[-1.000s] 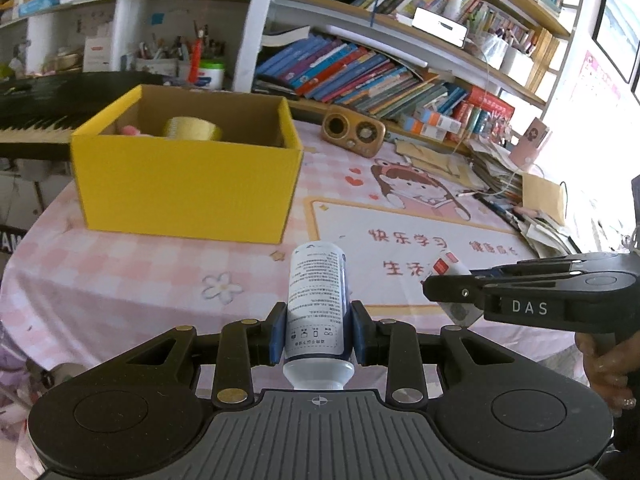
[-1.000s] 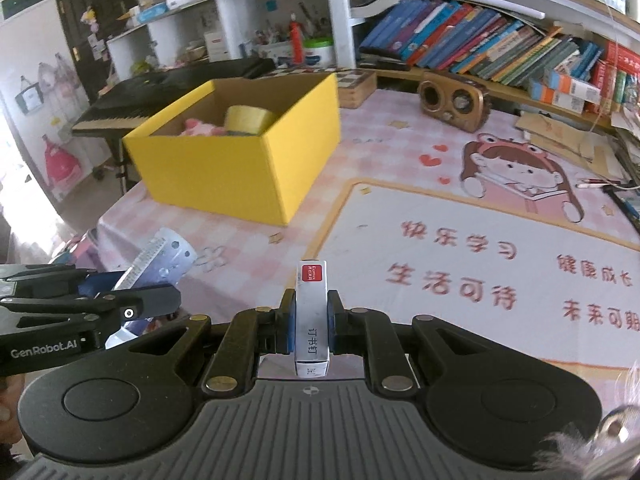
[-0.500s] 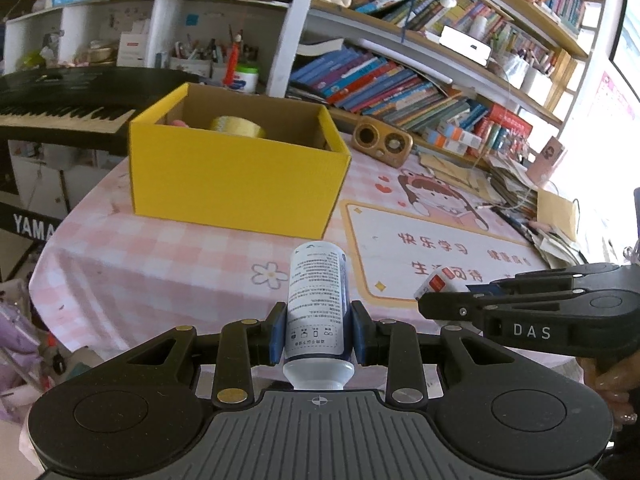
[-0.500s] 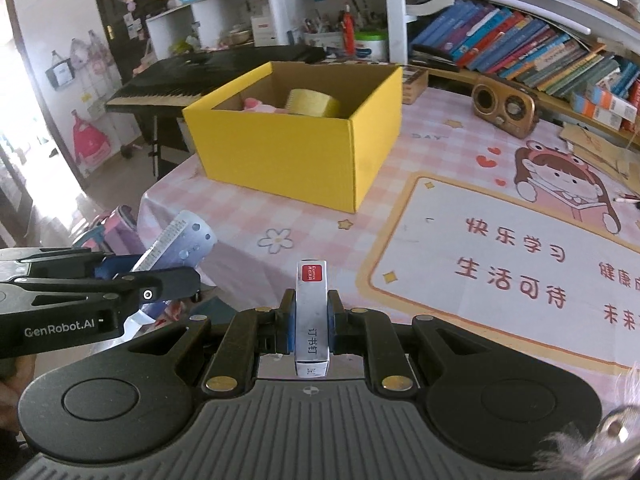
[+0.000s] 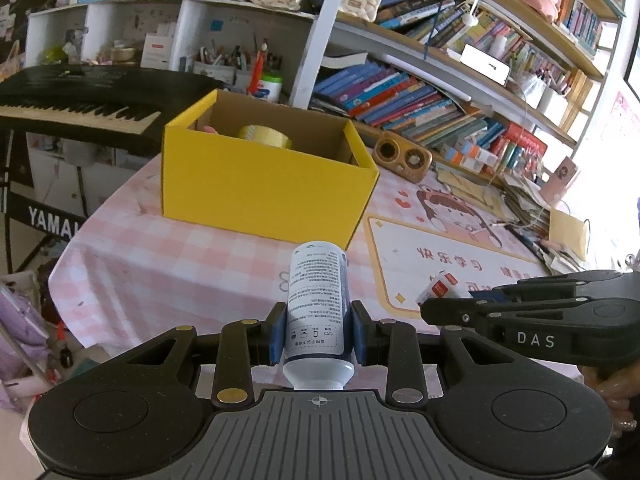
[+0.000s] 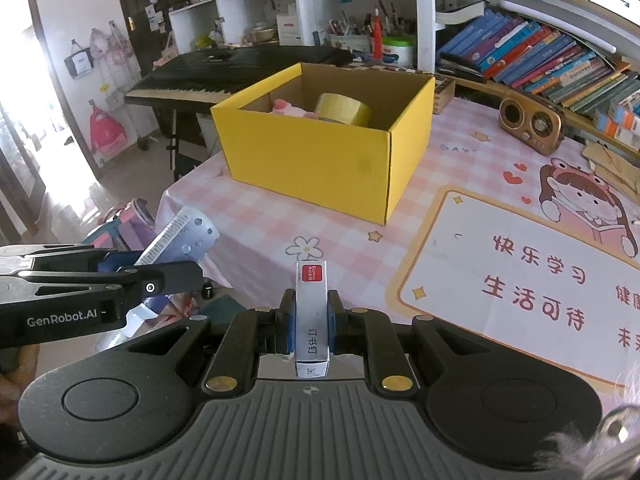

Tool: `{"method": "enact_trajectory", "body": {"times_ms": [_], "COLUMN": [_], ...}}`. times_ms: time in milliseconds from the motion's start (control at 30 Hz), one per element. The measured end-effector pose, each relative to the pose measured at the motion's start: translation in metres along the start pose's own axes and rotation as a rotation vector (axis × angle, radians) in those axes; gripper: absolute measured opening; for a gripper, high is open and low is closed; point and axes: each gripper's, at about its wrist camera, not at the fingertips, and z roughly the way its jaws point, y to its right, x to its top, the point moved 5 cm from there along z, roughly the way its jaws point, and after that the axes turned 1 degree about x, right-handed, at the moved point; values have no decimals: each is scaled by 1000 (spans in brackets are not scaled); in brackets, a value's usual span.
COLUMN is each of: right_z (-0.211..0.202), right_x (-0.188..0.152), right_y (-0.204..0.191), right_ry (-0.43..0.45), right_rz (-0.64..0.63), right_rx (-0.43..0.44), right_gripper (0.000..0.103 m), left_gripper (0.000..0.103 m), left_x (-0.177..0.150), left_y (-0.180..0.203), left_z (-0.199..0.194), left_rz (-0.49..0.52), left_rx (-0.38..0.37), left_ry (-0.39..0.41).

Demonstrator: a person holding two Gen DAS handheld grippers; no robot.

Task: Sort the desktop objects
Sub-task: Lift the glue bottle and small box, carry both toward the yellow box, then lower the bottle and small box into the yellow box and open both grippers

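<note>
step: carrying toward yellow box [image 6: 320,160] | left gripper [image 5: 319,334] clamps white bottle [image 5: 318,300]; right gripper [image 6: 311,326] clamps staples box [image 6: 312,316]; both short of the table edge | next: reach above the box opening; release

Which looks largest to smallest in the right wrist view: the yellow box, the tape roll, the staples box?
1. yellow box
2. and 3. staples box and tape roll: unsure, because the staples box is far nearer to the camera.
</note>
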Motion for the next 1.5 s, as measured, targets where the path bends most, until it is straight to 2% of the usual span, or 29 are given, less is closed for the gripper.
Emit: {"method": "enact_trajectory", "body": {"times_ms": [467, 767, 1033, 1200, 1500], "right_z": [11, 33, 63, 93, 151], "right_x": [28, 81, 145, 177, 197], "right_y": [-3, 11, 35, 51, 72], "right_ry": [28, 80, 143, 142, 87], "right_rz": [-17, -51, -94, -127, -201], "right_rx": [13, 23, 18, 21, 17], "right_gripper": [13, 13, 13, 13, 13], "left_gripper": [31, 31, 31, 31, 31], "left_x": [24, 70, 118, 137, 153], "left_y": [-6, -11, -15, -21, -26], "left_z": [7, 33, 75, 107, 161], "left_rz": [-2, -19, -9, -18, 53], "left_rx": [9, 35, 81, 128, 216], "left_ry": [48, 109, 144, 136, 73]}}
